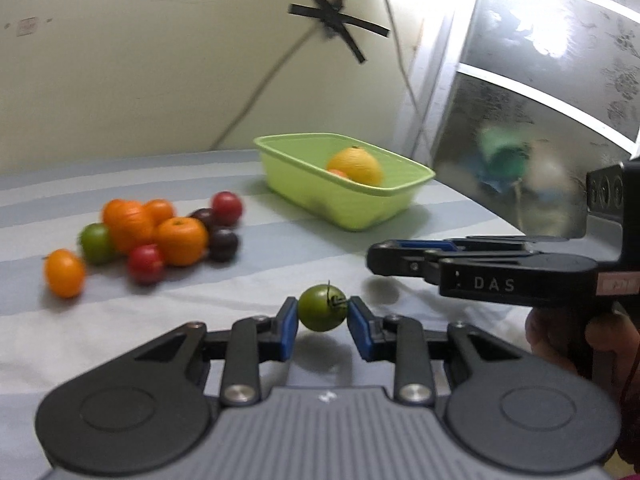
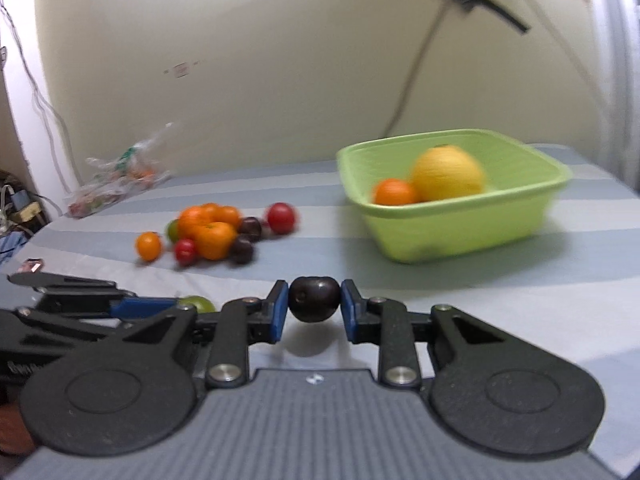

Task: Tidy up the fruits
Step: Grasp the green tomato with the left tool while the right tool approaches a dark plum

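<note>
Left gripper (image 1: 322, 312): blue pads clamped on a green tomato (image 1: 323, 307), lifted off the striped cloth (image 1: 120, 320). Right gripper (image 2: 314, 306): narrow, pads pressing a dark plum (image 2: 314, 298), also off the cloth. Green tub (image 2: 460, 220) at 1 o'clock, holding an orange and a yellow fruit. Loose fruit pile (image 2: 212, 232) at 11 o'clock.

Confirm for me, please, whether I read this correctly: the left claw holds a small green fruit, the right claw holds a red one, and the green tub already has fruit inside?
Nearly. The right claw holds a dark purple fruit, not a red one, as the right wrist view shows. The left claw does hold the small green fruit, and the green tub has fruit inside.
</note>
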Motion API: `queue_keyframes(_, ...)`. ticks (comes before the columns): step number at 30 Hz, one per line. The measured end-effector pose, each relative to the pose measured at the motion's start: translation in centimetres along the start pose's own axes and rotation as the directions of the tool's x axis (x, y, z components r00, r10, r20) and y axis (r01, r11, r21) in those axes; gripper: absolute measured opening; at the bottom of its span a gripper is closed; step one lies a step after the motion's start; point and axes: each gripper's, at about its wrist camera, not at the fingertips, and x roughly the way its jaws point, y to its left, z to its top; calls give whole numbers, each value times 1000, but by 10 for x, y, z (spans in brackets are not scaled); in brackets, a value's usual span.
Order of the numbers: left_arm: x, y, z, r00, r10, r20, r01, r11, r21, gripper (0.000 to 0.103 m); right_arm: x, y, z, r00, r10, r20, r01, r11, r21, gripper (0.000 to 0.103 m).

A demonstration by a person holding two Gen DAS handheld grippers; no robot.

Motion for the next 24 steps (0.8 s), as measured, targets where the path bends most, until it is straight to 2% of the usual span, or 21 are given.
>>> queue_keyframes(5,11,-8,-2,1000,14,-28,-14,1000,20,28,-9,-24,-10,997,-73,-6,73,997,16,31)
queue_keyframes(8,11,-6,-3,999,30,-28,-30,1000,10,29,-8,-29,-9,998,-55,-3,56,997,54,33)
queue_keyframes(14,9,-9,-4,999,47,-21,-46,998,30,30,-7,-18,-12,998,-66,2,66,998,-5,38)
queue_keyframes(16,8,-9,-5,999,47,-18,-46,999,28,33,-6,-18,-12,998,-66,3,66,998,-5,38)
queue_keyframes(18,7,-7,-5,998,58,-10,-58,998,18,42,-7,-19,-12,998,-70,6,70,998,-1,38)
queue_keyframes(24,5,1,-5,999,52,2,-52,998,-30,42,-7,-18,-12,997,-78,7,78,997,-3,38)
